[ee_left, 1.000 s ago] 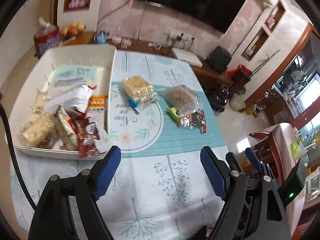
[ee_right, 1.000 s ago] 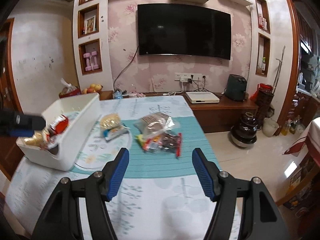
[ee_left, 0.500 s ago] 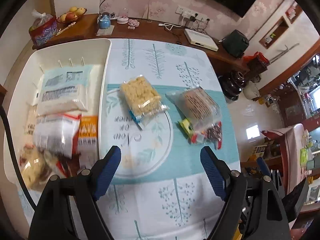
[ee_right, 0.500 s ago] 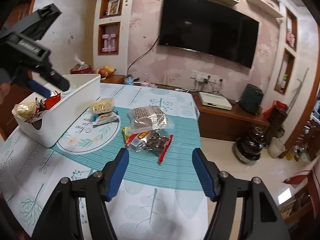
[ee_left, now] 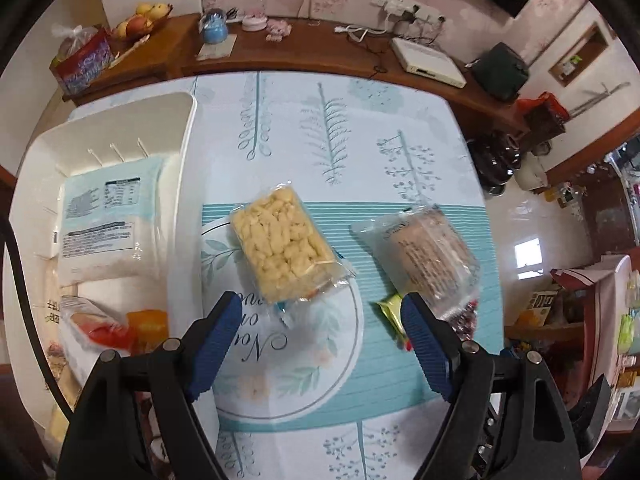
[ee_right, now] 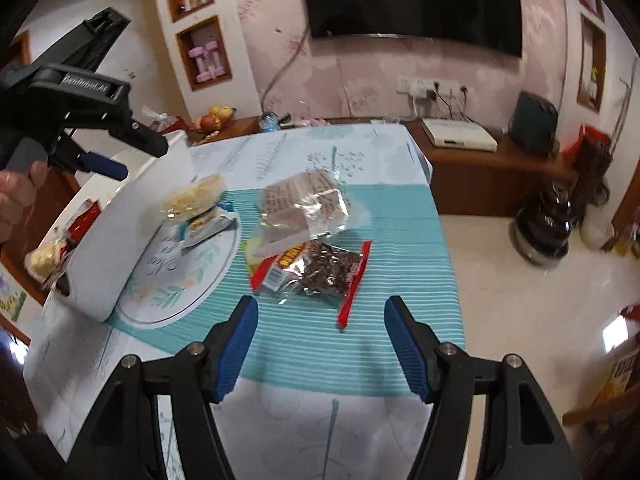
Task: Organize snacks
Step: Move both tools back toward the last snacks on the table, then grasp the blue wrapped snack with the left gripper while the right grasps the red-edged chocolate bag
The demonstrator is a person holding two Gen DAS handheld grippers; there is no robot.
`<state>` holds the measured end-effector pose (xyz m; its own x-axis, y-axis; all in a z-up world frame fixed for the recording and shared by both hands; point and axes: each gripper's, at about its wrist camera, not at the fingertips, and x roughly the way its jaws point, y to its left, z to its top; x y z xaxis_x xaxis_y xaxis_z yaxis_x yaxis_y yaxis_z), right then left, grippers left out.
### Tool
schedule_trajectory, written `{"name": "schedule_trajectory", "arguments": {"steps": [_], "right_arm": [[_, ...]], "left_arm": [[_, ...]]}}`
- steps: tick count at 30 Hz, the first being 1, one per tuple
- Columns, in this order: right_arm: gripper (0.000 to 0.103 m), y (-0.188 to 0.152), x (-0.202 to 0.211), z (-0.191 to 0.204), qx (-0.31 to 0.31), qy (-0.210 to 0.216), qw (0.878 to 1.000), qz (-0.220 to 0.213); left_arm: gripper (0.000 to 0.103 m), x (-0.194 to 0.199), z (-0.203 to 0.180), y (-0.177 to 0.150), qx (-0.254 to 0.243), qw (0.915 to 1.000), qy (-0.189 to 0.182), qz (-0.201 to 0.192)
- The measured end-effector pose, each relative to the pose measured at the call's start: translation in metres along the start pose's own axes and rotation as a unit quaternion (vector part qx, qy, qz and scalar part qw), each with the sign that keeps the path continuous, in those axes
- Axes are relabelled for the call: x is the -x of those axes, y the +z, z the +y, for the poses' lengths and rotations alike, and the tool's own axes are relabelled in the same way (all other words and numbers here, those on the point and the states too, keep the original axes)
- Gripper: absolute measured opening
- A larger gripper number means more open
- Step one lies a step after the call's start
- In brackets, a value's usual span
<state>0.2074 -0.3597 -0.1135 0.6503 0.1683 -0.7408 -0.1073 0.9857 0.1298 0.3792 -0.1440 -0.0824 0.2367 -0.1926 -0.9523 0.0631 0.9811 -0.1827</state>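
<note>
- Snacks are split between the table and my white bin (ee_left: pixel 188 128).
- My left gripper (ee_left: pixel 320 336) hangs released and empty above the yellow puffed-snack pack (ee_left: pixel 284 240), its jaws spread wide.
- My right gripper (ee_right: pixel 320 338) is likewise released and holds nothing; it sits just short of the red-edged dark snack bag (ee_right: pixel 324 272).
- Beyond that bag, the clear brown-biscuit pack (ee_right: pixel 304 204) lies on the striped teal mat (ee_right: pixel 400 240), overlapping the bag's far end.
- Left of both, the bin holds several packets, among them a pale blue pouch (ee_left: pixel 104 220).
- Farthest back, a wooden sideboard (ee_left: pixel 312 48) carries a fruit bowl (ee_left: pixel 140 24).
</note>
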Motion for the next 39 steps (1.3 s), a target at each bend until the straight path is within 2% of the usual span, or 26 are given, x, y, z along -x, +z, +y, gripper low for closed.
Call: {"name": "schedule_trajectory", "arguments": {"steps": [5, 8, 12, 20, 25, 29, 35, 39], "right_arm": [[0.066, 0.004, -0.024, -0.016, -0.066, 0.021, 0.997, 0.029], [0.066, 0.006, -0.035, -0.021, -0.078, 0.011, 0.996, 0.037], [0.066, 0.008, -0.051, -0.023, -0.094, 0.022, 0.994, 0.048], [0.067, 0.013, -0.07, -0.022, -0.106, 0.029, 0.993, 0.039], [0.068, 0.017, -0.075, -0.019, -0.101, 0.016, 0.994, 0.027], [0.068, 0.017, -0.076, -0.013, -0.087, -0.001, 0.996, 0.023], [0.066, 0.015, -0.075, -0.014, -0.084, -0.005, 0.996, 0.015], [0.055, 0.015, -0.074, -0.014, -0.086, -0.02, 0.996, 0.014]], "left_arm": [[0.081, -0.027, 0.004, 0.008, 0.009, 0.9998, 0.01, 0.016], [0.081, -0.041, 0.003, 0.015, 0.006, 0.9996, 0.017, 0.02], [0.081, -0.058, 0.005, 0.023, 0.009, 0.9993, 0.024, 0.028], [0.081, -0.07, 0.0, 0.033, -0.014, 0.9974, 0.07, 0.008], [0.081, -0.082, -0.009, 0.034, -0.04, 0.9908, 0.129, 0.002], [0.081, -0.088, -0.011, 0.036, -0.041, 0.9882, 0.148, 0.0], [0.071, -0.084, -0.01, 0.033, -0.037, 0.9855, 0.165, -0.01], [0.049, -0.081, -0.006, 0.033, -0.036, 0.9807, 0.191, -0.021]]}}
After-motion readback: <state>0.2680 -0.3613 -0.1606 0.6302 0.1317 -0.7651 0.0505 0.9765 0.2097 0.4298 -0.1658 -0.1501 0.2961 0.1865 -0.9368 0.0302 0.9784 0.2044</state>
